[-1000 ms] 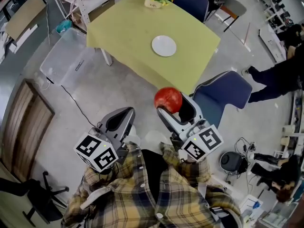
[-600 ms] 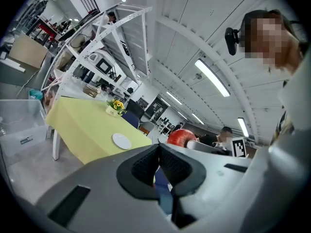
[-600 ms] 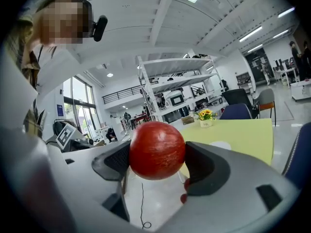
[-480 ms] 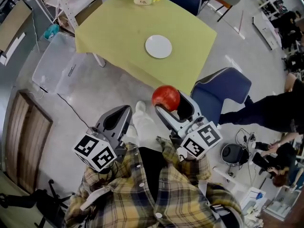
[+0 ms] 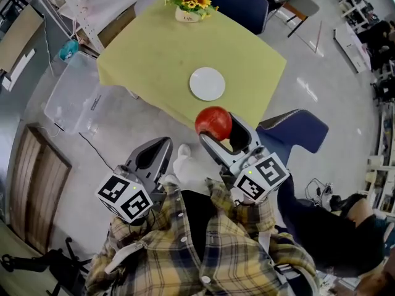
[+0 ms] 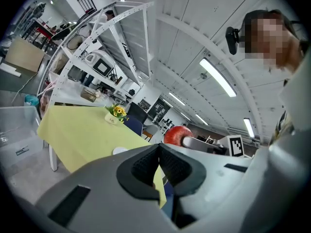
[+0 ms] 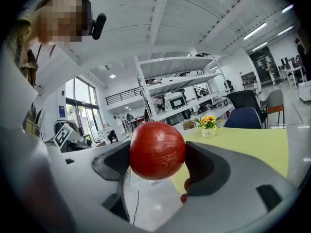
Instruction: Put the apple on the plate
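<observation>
My right gripper (image 5: 216, 130) is shut on a red apple (image 5: 213, 122), held in the air just short of the near edge of the yellow-green table (image 5: 154, 60). In the right gripper view the apple (image 7: 156, 150) fills the space between the two pads. A white plate (image 5: 207, 83) lies bare on the table, a short way beyond the apple. My left gripper (image 5: 162, 145) hangs over the floor to the left, shut with nothing in it; its pads (image 6: 146, 166) meet in the left gripper view, where the apple (image 6: 178, 135) also shows.
A sunflower pot (image 5: 190, 6) stands at the table's far edge. Blue chairs stand at the near right (image 5: 296, 131) and the far side (image 5: 237, 2). A clear plastic bin (image 5: 71, 94) lies left of the table. A person's dark legs (image 5: 321, 221) are at lower right.
The table and plate have drawn nearer to the apple in the head view. The person at the right has moved down to the lower right. Both grippers hold as before.
</observation>
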